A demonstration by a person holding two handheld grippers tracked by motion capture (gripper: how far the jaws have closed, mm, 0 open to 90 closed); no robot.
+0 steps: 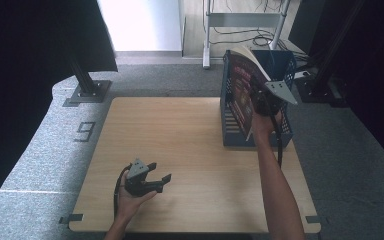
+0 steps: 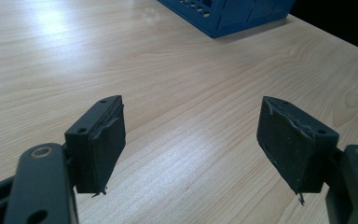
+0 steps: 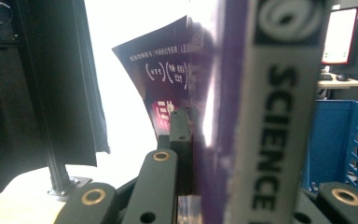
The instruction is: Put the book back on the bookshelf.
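Note:
A dark purple book (image 1: 240, 90) with a grey spine stands upright and tilted over the blue plastic crate (image 1: 285, 131) at the table's far right. My right gripper (image 1: 263, 102) is shut on the book and holds it above the crate's left side. In the right gripper view the spine (image 3: 279, 116) reads "SCIENCE", the cover curls off to the left, and the crate's wall (image 3: 340, 135) shows behind. My left gripper (image 1: 161, 171) rests near the table's front left, open. Its black pads (image 2: 105, 140) stand wide apart over bare wood, with a corner of the crate (image 2: 228, 14) far ahead.
The wooden table (image 1: 180, 130) has rounded corners. A black post on a base plate (image 1: 87, 87) stands off its far left corner beside a dark curtain. A white metal stand (image 1: 207, 45) and floor cables lie behind the crate. A monitor (image 3: 340, 35) sits in the background.

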